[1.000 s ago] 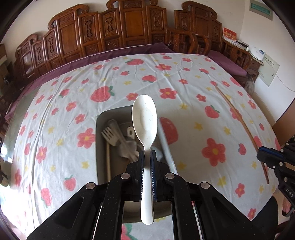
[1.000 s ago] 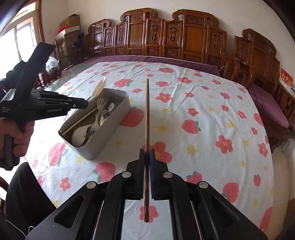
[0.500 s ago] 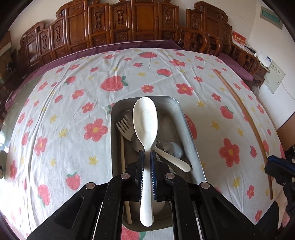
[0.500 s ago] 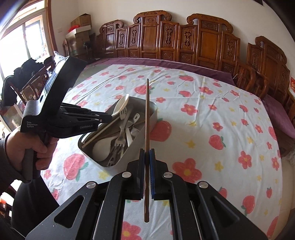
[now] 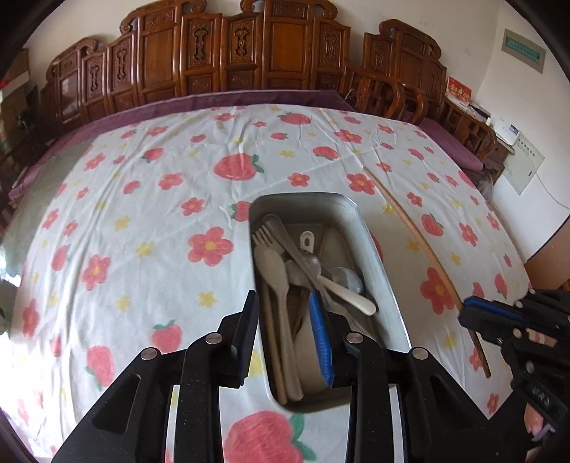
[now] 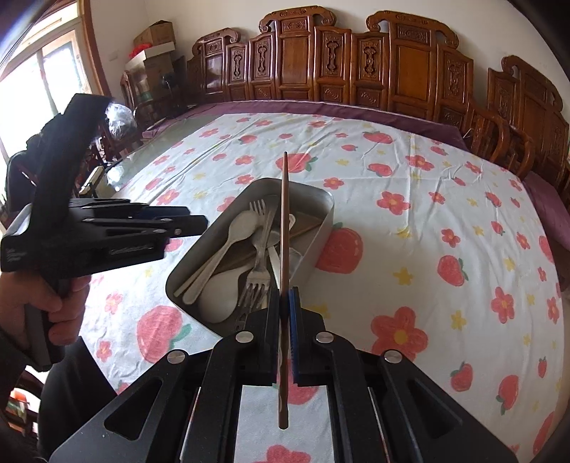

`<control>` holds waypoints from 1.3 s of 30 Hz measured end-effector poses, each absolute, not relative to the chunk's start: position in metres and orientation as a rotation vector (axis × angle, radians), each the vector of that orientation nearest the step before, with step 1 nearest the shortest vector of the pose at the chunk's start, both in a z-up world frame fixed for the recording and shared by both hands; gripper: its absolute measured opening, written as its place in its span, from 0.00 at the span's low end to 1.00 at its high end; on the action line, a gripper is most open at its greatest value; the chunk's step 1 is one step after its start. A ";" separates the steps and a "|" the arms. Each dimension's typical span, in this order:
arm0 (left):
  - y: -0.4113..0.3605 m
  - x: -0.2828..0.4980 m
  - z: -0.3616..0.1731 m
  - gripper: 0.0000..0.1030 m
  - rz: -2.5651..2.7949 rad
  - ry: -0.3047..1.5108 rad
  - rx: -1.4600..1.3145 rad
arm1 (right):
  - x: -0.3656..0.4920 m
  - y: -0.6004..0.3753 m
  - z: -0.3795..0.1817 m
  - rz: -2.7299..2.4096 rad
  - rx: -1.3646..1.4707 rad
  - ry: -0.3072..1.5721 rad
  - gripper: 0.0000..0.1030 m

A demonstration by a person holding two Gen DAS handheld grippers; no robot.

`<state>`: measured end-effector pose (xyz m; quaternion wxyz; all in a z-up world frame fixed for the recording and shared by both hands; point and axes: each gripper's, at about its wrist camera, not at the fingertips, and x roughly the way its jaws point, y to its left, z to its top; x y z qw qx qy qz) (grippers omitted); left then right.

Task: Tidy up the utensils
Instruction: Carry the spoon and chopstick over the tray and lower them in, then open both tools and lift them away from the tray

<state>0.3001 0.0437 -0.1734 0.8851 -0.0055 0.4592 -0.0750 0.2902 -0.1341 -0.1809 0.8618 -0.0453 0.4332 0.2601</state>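
One chopstick (image 6: 284, 228), one tray (image 5: 370, 245)

Carved wooden chairs (image 6: 359, 60) line a pale wall (image 5: 491, 21) behind the counter's strawberry-print tablecloth (image 6: 409, 220), cardboard boxes (image 6: 155, 46) stacked beside a bright window (image 6: 39, 82).
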 end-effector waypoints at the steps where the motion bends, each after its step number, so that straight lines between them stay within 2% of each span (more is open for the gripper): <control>1: 0.047 0.294 -0.169 0.27 -0.153 0.943 -0.002 | 0.292 -0.132 -0.181 0.546 -0.091 0.915 0.06; 12: 0.092 0.257 -0.148 0.36 -0.105 0.884 -0.049 | 0.319 -0.096 -0.192 0.576 -0.044 0.988 0.06; 20: 0.115 0.244 -0.142 0.37 -0.090 0.858 -0.075 | 0.336 -0.068 -0.216 0.558 -0.049 1.037 0.06; 37: 0.118 0.240 -0.149 0.43 -0.106 0.856 -0.060 | 0.358 -0.050 -0.237 0.535 -0.054 1.088 0.06; 39: 0.118 0.240 -0.149 0.48 -0.106 0.857 -0.058 | 0.356 -0.049 -0.235 0.550 -0.047 1.079 0.06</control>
